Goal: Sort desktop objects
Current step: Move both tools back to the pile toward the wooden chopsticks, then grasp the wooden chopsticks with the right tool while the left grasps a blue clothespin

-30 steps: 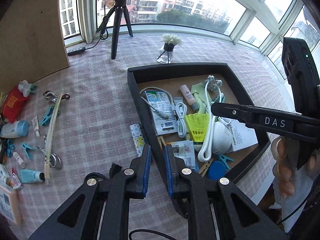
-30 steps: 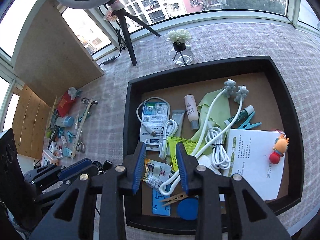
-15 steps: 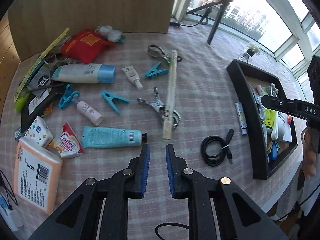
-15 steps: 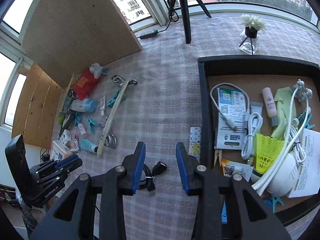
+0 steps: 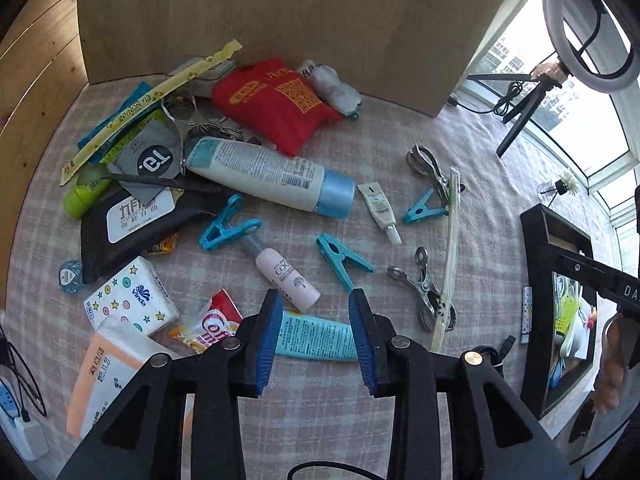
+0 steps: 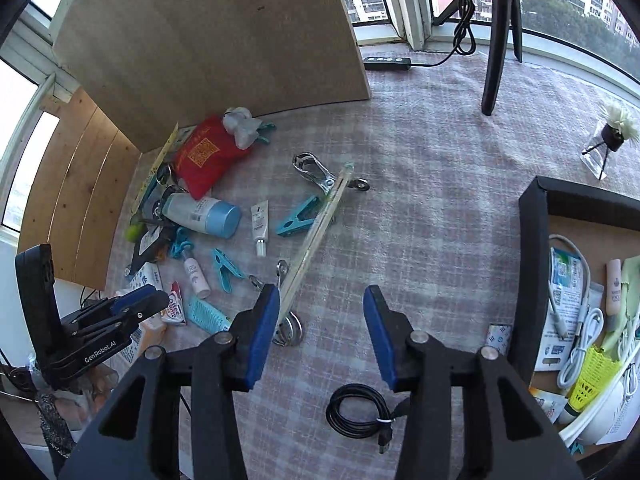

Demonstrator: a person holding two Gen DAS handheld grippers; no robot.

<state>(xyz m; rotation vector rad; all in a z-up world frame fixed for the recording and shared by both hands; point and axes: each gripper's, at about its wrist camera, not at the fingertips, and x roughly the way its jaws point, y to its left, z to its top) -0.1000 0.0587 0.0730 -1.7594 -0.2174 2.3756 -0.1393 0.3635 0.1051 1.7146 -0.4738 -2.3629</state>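
- Over the pile of loose items at the left end of the table, the left wrist view now looks down where a second ago it looked into the black tray point(image 5: 536, 280); the tray sits at the far right edge of this view, well apart from the pile.
- The left gripper point(image 5: 316, 338) has just been opening: its blue pads point(image 5: 266, 344) stand apart and clear of everything, with the teal tube point(image 5: 316, 340) lying on the cloth below and seen between them.
- That framing suggests the teal tube is the next pick; the jaws are released, not gripping, and the pink bottle point(image 5: 288, 278) lies just beside the tube's upper edge, so it could be nudged.
- Around it, the blue clips point(image 5: 344, 262), the metal clips point(image 5: 420, 284) and the big white tube point(image 5: 272, 174) lie unsorted.
- From the right wrist view, the camera has likewise swung off the tray's contents toward the open cloth; the tray's corner point(image 6: 532, 240) shows at right, already holding cables and packets.
- The right gripper point(image 6: 320, 332) has also just been opening; its jaws are spread with only bare cloth between them, nothing held.
- The coiled black cable point(image 6: 356, 410) lies just below the pads, near enough to be this hand's likely target.
- Most of the sorting still lies ahead, judging by the pile.
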